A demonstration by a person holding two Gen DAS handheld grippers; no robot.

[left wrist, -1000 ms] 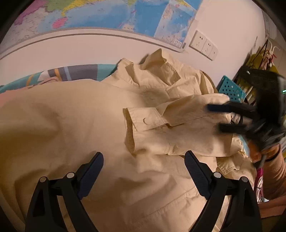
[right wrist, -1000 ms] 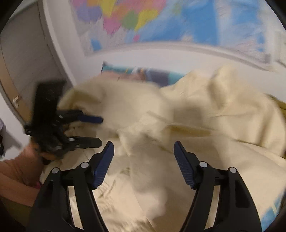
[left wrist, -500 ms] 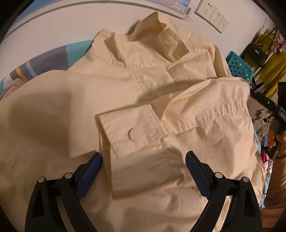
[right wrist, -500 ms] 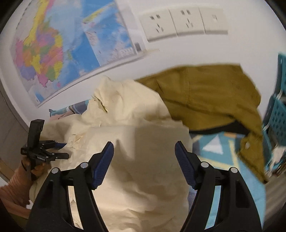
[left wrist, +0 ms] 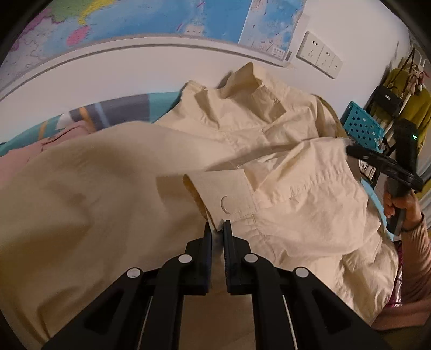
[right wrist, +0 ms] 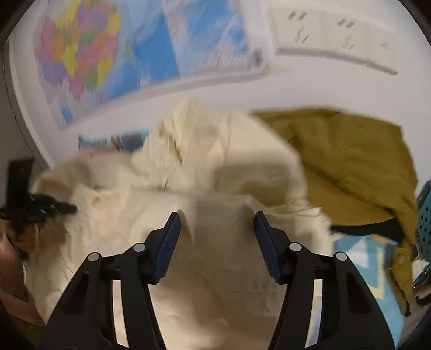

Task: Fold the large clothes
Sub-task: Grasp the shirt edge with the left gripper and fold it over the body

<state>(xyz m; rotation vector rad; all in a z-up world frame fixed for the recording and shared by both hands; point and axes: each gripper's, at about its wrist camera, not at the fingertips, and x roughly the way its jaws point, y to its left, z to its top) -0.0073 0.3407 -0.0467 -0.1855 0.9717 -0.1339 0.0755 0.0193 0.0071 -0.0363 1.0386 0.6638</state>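
Half a second back the left tongs (left wrist: 218, 228) stood wide apart above the buttoned cuff (left wrist: 229, 195) of the large cream cotton shirt (left wrist: 107, 202); now their jaws are closing and nearly together, pinching the lower corner of that cuff between the blue pads. Beyond these tongs the shirt spreads over the patterned bedcover (left wrist: 107, 110), its collar (left wrist: 250, 88) standing up against the white wall (left wrist: 134, 70) under the coloured world map (left wrist: 161, 16). To their right the right tongs (left wrist: 350, 146) touch the shirt's far edge, gripped by a hand (left wrist: 401, 207) in a pink ribbed sleeve (left wrist: 414, 258). From the right wrist's blurred view, the right tongs (right wrist: 215, 219) are about half apart and closing, with a raised fold of cream cloth between the pads, which do not yet press it. An olive-mustard garment (right wrist: 350, 161) lies to their right beside a teal perforated basket (right wrist: 424, 215), and the left tongs (right wrist: 64, 207) show to their left.
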